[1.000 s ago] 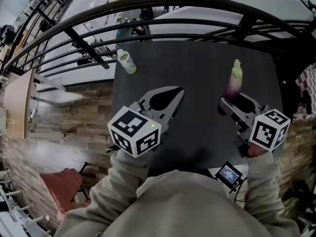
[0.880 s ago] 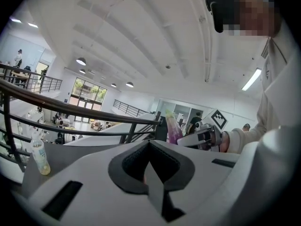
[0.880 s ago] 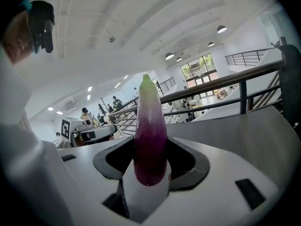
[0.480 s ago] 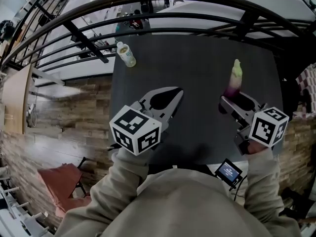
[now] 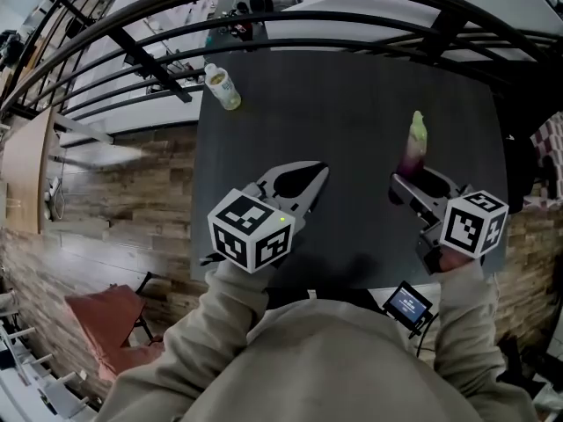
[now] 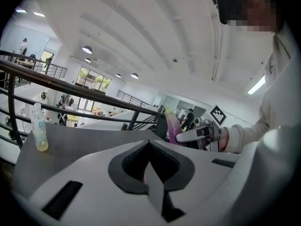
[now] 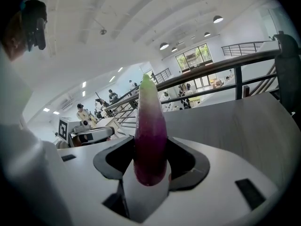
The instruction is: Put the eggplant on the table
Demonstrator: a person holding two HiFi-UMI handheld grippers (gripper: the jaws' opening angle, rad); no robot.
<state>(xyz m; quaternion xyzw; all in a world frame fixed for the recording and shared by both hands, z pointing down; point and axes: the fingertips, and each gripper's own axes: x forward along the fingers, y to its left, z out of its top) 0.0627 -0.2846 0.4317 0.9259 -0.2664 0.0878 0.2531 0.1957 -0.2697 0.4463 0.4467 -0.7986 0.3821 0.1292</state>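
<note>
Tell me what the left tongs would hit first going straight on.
Probably bare table: the left tongs aim between the bottle and the eggplant, though depth is unclear.

In the head view, the eggplant's (image 5: 413, 148) lower end was hidden between the right gripper's (image 5: 422, 183) jaws. Behind the left gripper (image 5: 317, 171), the person's sleeves (image 5: 230, 301) covered the table's (image 5: 352, 95) near edge. Far ahead of it, the bottle's (image 5: 223, 87) label was too small to read.
</note>
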